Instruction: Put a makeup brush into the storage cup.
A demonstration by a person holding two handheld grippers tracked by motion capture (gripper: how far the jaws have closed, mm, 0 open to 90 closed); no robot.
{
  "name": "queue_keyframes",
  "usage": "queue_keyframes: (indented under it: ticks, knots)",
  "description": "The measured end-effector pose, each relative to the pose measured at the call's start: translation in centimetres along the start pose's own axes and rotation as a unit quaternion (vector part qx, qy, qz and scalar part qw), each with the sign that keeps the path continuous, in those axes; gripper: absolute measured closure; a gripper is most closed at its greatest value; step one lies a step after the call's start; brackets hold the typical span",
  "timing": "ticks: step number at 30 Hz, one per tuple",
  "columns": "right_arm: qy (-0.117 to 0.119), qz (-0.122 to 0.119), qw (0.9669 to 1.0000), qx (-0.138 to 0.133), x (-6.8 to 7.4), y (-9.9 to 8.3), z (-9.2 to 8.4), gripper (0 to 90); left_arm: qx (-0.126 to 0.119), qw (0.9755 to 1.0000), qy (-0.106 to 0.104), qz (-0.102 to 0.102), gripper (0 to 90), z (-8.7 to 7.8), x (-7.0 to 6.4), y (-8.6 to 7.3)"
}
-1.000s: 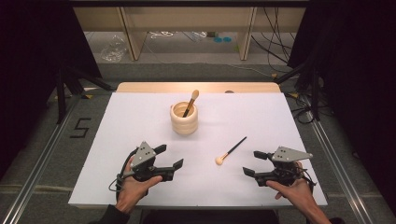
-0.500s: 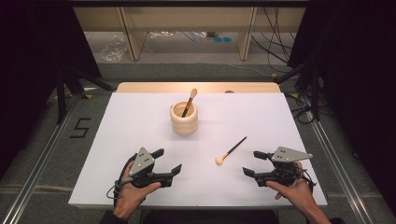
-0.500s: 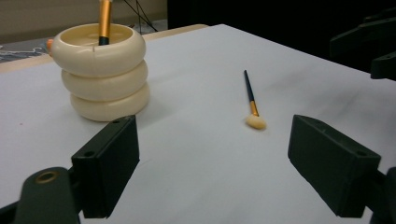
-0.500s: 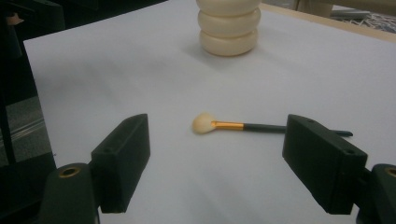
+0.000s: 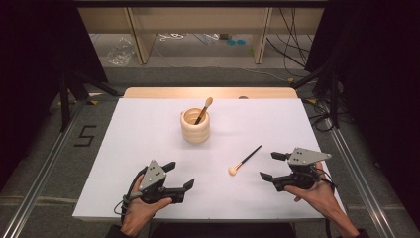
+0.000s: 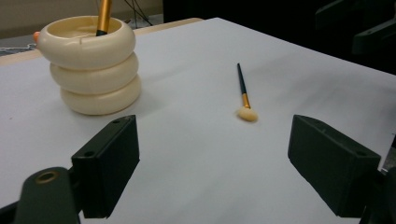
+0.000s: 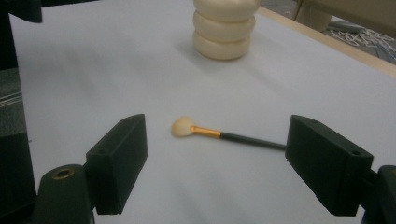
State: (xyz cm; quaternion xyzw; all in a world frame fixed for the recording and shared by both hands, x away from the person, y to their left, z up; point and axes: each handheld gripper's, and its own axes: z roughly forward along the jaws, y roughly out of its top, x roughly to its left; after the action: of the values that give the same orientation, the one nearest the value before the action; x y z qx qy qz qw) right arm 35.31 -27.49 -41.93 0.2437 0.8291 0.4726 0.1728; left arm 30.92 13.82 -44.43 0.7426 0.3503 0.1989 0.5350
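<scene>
Both hands rest low at the counter's (image 5: pixel 148 129) near edge. The left claw (image 5: pixel 179 176) and right claw (image 5: pixel 271 166) gape wide, empty, flanking the makeup brush (image 5: pixel 244 160) lying flat between them.

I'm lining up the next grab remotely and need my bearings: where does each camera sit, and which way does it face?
High view: above the near table edge, looking forward and down; both hands show, with left gripper and right gripper.
Left gripper view: on that gripper, low, past its open jaws toward the holder and loose brush.
Right gripper view: low, past its open jaws at the same brush, holder behind.
All three share brush and holder.
</scene>
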Motion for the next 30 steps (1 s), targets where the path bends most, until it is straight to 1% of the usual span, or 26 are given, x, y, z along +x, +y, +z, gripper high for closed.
queue_keyframes:
  ticks: [2,3,4,5,6,7,9,10,11,12,13,14,15,16,17,20,21,22,23,25,26,28,29,30]
  knots:
    - [0.001,-0.011,0.9999,-0.009,-0.2,0.6,-0.2,19.4,0.001,1.0000,0.000,0.001,16.5,-0.1,0.0,0.0]
    - [0.004,-0.014,0.9999,-0.005,-0.4,0.8,-0.4,19.2,0.001,1.0000,0.001,0.002,16.5,-0.1,0.0,0.0]
    - [0.005,-0.016,0.9998,-0.007,-0.5,1.0,-0.3,19.2,-0.005,0.9999,-0.004,0.011,16.5,0.0,0.0,0.0]
    - [0.006,-0.020,0.9998,-0.006,-0.7,1.2,-0.3,19.3,-0.004,1.0000,-0.002,0.004,16.5,0.0,-0.1,0.0]
    - [0.007,-0.023,0.9997,-0.001,-0.8,1.4,-0.3,19.6,-0.002,1.0000,-0.001,0.000,16.5,0.0,-0.2,0.0]
    - [0.010,-0.028,0.9995,0.007,-1.1,1.6,-0.2,20.3,-0.001,1.0000,0.000,0.003,16.5,0.0,-0.2,0.0]
    - [0.008,-0.038,0.9991,0.016,-1.6,2.1,-0.1,21.3,-0.002,1.0000,-0.001,0.004,16.5,0.1,-0.2,0.1]
    - [0.012,-0.042,0.9988,0.021,-1.8,2.3,0.0,21.9,-0.002,0.9999,-0.002,0.011,16.5,0.1,-0.1,0.1]
    - [0.015,-0.046,0.9985,0.027,-1.9,2.5,0.1,22.6,-0.001,1.0000,-0.001,0.004,16.5,0.1,-0.2,0.1]
    - [0.019,-0.051,0.9978,0.037,-2.2,2.9,0.2,22.8,0.000,1.0000,-0.002,0.005,16.5,0.2,-0.1,0.2]
    - [0.021,-0.053,0.9977,0.037,-2.4,3.1,0.4,22.8,-0.001,1.0000,-0.004,0.003,16.6,0.2,-0.2,0.2]
    - [0.026,-0.057,0.9969,0.048,-2.6,3.4,0.5,22.7,-0.002,1.0000,-0.004,0.000,16.5,0.2,-0.2,0.2]
    - [0.024,-0.059,0.9969,0.047,-2.8,3.5,0.7,22.2,-0.002,1.0000,-0.006,-0.002,16.5,0.2,-0.2,0.1]
    - [0.027,-0.060,0.9965,0.053,-2.9,3.8,0.9,21.5,-0.002,1.0000,-0.007,-0.002,16.6,0.2,-0.2,0.1]
    - [0.028,-0.063,0.9961,0.056,-3.0,4.0,1.1,21.5,-0.002,1.0000,-0.006,0.001,16.5,0.2,-0.1,0.1]
    - [0.037,-0.078,0.9927,0.085,-3.4,4.4,2.2,21.5,-0.002,1.0000,-0.005,-0.002,16.6,0.1,-0.2,0.1]
    - [0.038,-0.081,0.9920,0.090,-3.5,4.5,2.5,21.9,-0.004,1.0000,-0.005,-0.002,16.5,0.1,-0.2,0.2]
    - [0.037,-0.085,0.9911,0.095,-3.6,4.7,2.9,22.0,-0.005,0.9999,-0.007,0.008,16.6,0.2,-0.1,0.2]
    - [0.039,-0.087,0.9901,0.103,-3.6,4.8,3.3,22.4,-0.004,1.0000,-0.007,0.000,16.5,0.2,-0.2,0.2]
    - [0.044,-0.100,0.9874,0.115,-3.7,5.1,4.0,24.7,-0.003,1.0000,-0.008,0.003,16.6,0.2,-0.3,0.3]
    - [0.048,-0.101,0.9863,0.121,-3.8,5.3,4.4,25.5,-0.008,0.9999,-0.014,0.002,16.6,0.3,-0.4,0.3]
    - [0.052,-0.103,0.9846,0.131,-3.9,5.5,5.0,26.3,-0.005,0.9999,-0.012,0.008,16.6,0.2,-0.5,0.3]
    - [0.048,-0.107,0.9844,0.131,-3.9,5.6,5.2,26.5,-0.006,0.9998,-0.015,0.012,16.6,0.2,-0.5,0.4]
    - [0.052,-0.109,0.9831,0.138,-4.0,5.7,5.5,27.5,-0.003,0.9999,-0.013,0.011,16.6,0.1,-0.6,0.4]
